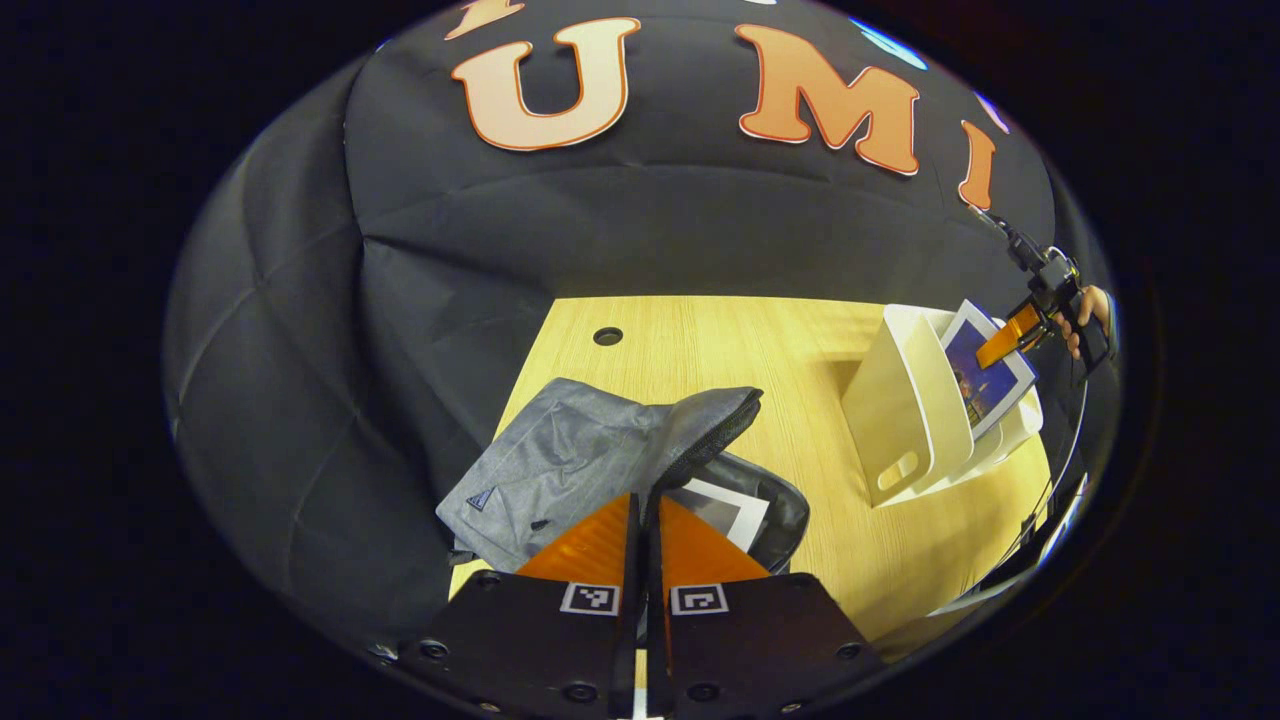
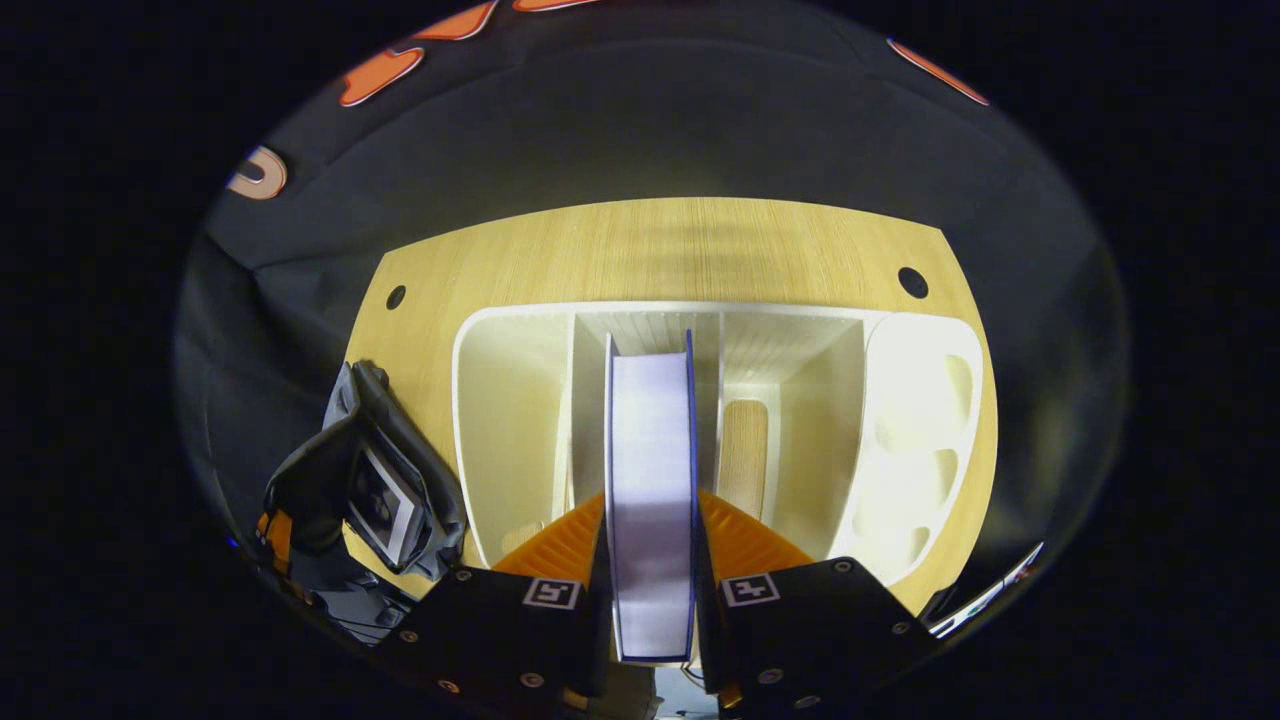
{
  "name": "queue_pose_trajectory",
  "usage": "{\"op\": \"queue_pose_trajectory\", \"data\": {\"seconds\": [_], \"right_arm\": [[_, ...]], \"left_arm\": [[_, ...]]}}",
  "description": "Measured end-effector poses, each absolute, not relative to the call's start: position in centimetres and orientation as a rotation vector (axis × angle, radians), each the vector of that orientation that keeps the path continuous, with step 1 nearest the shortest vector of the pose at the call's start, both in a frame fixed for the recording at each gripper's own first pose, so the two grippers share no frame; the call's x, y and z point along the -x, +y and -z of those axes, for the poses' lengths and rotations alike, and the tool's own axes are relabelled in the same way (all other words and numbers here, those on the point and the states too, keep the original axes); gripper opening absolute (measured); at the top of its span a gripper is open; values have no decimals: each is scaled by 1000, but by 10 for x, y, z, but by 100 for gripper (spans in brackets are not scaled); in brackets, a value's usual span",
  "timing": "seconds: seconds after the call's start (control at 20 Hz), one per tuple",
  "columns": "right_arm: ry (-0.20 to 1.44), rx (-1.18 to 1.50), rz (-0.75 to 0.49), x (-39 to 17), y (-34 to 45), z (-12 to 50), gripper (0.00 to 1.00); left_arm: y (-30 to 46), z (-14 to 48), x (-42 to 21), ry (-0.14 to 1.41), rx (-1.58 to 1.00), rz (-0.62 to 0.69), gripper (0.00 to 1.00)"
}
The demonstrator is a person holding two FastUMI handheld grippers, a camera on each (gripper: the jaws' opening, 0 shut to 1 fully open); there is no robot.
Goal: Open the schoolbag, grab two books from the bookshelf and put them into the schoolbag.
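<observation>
Task status: the schoolbag [image 1: 600,455] lies on the bench [image 1: 700,340] with its zip open and its grey flap folded back. One book [image 1: 725,508] with a white border is already inside the opening; the right gripper view shows the same bag [image 2: 365,480] with that book [image 2: 385,505] in its mouth. Judged from this, the opening step and the first transfer are complete.

Second transfer, in progress: the right gripper [image 2: 650,560] is clamped on the second book [image 2: 650,470], one finger on each cover, with the page edge facing the camera. The book stands upright in a middle slot of the white bookshelf [image 2: 500,400], not yet clear of the dividers. The left gripper view shows this book [image 1: 985,375] tilted above the bookshelf [image 1: 905,410], held by the right gripper [image 1: 1010,335] and a hand [image 1: 1085,315].

The left gripper [image 1: 645,530] has its fingers drawn nearly together with only a thin gap, and they seem to pinch the bag's zip edge, though contact cannot be confirmed.

Remaining: lift the book out, carry it across the bare bench and insert it.

Obstructions: the shelf dividers on either side of the book, and the bag's flap, which may sag over the opening. The first book occupies part of the opening.
</observation>
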State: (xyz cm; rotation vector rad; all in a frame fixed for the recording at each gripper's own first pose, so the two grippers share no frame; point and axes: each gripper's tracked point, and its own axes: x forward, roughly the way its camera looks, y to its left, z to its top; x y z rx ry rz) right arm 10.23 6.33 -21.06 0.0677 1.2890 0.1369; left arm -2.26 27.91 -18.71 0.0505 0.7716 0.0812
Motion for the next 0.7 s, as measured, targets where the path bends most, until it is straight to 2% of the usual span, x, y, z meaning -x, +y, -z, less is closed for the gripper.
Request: {"op": "queue_pose_trajectory", "data": {"seconds": [0.35, 0.7], "right_arm": [[1236, -97, -112, -82, 60, 179, 35], [1157, -146, -22, -44, 59, 144, 35]], "left_arm": [[278, 188, 22, 768, -48, -36, 5], [280, 192, 20, 769, -87, 92, 5]]}}
